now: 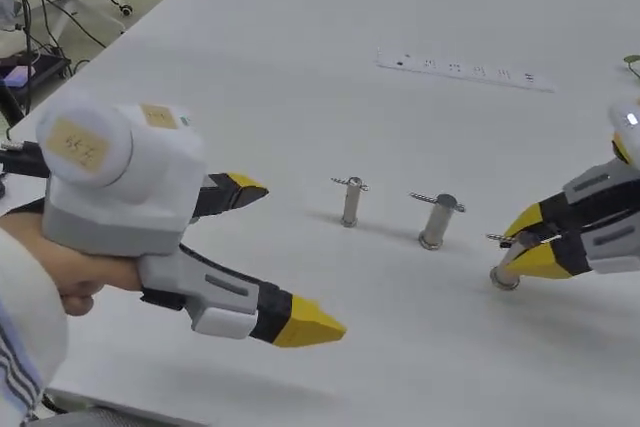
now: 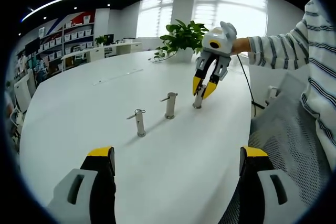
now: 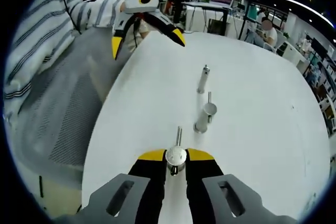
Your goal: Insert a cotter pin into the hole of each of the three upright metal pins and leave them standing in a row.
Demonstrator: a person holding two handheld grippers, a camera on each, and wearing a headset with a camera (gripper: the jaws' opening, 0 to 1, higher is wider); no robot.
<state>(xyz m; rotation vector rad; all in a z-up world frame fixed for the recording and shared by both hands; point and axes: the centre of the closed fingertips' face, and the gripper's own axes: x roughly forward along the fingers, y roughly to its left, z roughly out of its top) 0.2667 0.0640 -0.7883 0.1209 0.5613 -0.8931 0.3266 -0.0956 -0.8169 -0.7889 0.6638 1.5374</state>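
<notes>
a white table [image 1: 300,67]. nearest, at the lower left of the head view, the left gripper [image 1: 300,258] hovers above it with its yellow-tipped jaws spread wide and nothing between them. a little farther in, at the right edge, the right gripper [image 1: 528,242] has its jaws pressed onto the upper part of the held pin [image 1: 504,277], whose base meets the table. a cotter pin [image 1: 498,238] sticks out sideways from this pin just ahead of the jaw tips, so it appears to be through the hole. in the right gripper view the pin's round head sits squeezed between the two jaws at bottom centre. beyond it, toward the middle of the head view, stand the middle pin [image 1: 435,222] and then the end pin [image 1: 350,205], both upright and free, each with a cotter pin across its top. the three form a slanting row, near one another but apart. farthest, at the upper right, lies a power strip [image 1: 465,70].

the step looks like the last one: standing the held pin and letting go. to do it well, the base should sit flat and in line with the other two before the jaws part. the jaws should then open slowly and evenly and back away without brushing the protruding cotter pin, which could tip the pin. whether it stands plumb cannot be told.
</notes>
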